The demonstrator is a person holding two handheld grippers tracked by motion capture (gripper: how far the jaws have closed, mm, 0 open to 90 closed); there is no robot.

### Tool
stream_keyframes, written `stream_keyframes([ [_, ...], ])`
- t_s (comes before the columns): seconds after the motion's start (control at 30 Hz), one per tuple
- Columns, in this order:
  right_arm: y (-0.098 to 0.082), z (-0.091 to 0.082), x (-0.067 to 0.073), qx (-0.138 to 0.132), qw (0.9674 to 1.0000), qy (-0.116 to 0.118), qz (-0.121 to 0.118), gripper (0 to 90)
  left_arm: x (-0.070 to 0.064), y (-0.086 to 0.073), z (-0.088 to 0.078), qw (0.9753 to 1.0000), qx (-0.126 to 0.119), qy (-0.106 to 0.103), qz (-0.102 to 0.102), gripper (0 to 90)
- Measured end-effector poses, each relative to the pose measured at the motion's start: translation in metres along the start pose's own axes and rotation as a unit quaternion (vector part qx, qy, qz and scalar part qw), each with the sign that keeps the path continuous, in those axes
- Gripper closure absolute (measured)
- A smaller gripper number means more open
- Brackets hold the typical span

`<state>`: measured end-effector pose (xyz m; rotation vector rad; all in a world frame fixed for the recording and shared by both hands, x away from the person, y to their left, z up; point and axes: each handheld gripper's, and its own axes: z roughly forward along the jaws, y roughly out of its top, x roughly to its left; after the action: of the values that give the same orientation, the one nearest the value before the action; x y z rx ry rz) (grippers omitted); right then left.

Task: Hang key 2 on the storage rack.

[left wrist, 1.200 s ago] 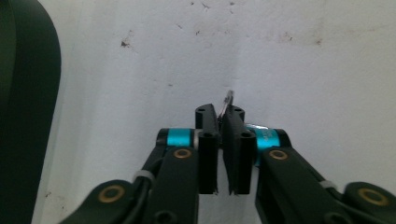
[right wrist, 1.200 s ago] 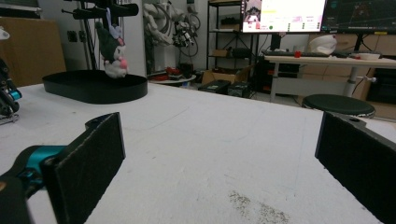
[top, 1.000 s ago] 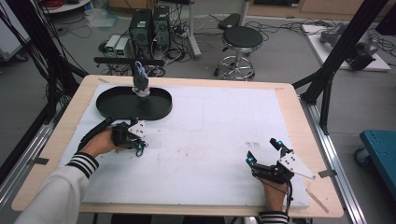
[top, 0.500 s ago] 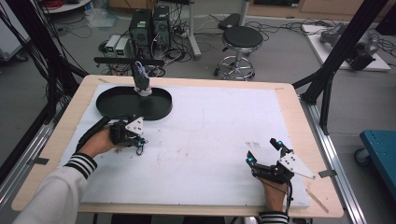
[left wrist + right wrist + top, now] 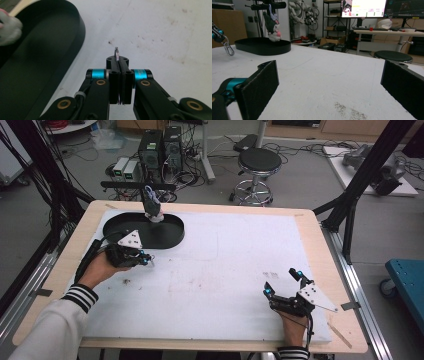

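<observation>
- Metal clip, a small ring-shaped piece, sits pinched between the tips of the left gripper, whose jaws are closed tight on it; in the right gripper view the same clip hangs below that gripper, clear of the white mat.
- Left gripper hovers just beside the near rim of the black oval tray, at the mat's left side.
- A plush toy hangs from a black stand over the tray's far part.
- Right gripper rests near the mat's front right, well apart from the work, with its jaws spread wide and nothing between them.
- The step in hand looks like carrying the picked-up clip toward the tray or the toy.
- The next move probably calls for a firm pinch on the thin ring, a lift over the tray's rim, and a careful line-up with the toy's hanging loop, which is too small to make out.
</observation>
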<state>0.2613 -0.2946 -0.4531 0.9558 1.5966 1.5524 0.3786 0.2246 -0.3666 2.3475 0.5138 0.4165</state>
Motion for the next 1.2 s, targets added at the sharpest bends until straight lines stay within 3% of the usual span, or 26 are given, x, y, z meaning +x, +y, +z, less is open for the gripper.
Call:
stream_keyframes([
  [0.1,0.000,0.000,0.000,0.000,1.0000,0.000,0.000,0.8,0.003,0.001,-0.005,0.9996,-0.024,-0.002,-0.017,87.8],
  [0.43,0.000,0.000,0.000,0.000,1.0000,0.000,0.000,0.7,0.011,0.003,-0.026,0.9974,-0.059,0.023,-0.034,87.8],
  [0.53,0.000,0.000,0.000,0.000,1.0000,0.000,-0.001,0.8,0.014,0.004,-0.032,0.9959,-0.075,0.026,-0.043,87.8],
  [0.77,0.000,0.000,0.000,0.000,1.0000,0.000,0.000,0.7,0.022,0.009,-0.047,0.9940,-0.087,0.042,-0.052,87.8],
  [0.87,0.000,0.000,0.000,0.000,1.0000,-0.001,0.001,0.7,0.026,0.014,-0.054,0.9918,-0.102,0.045,-0.061,87.8],
  [1.03,0.000,0.000,0.000,0.000,1.0000,0.000,0.002,0.7,0.032,0.025,-0.062,0.9909,-0.109,0.050,-0.061,87.8],
  [1.2,0.000,0.000,0.000,0.001,1.0000,0.000,0.002,0.8,0.040,0.040,-0.066,0.9917,-0.107,0.052,-0.050,87.8],
])
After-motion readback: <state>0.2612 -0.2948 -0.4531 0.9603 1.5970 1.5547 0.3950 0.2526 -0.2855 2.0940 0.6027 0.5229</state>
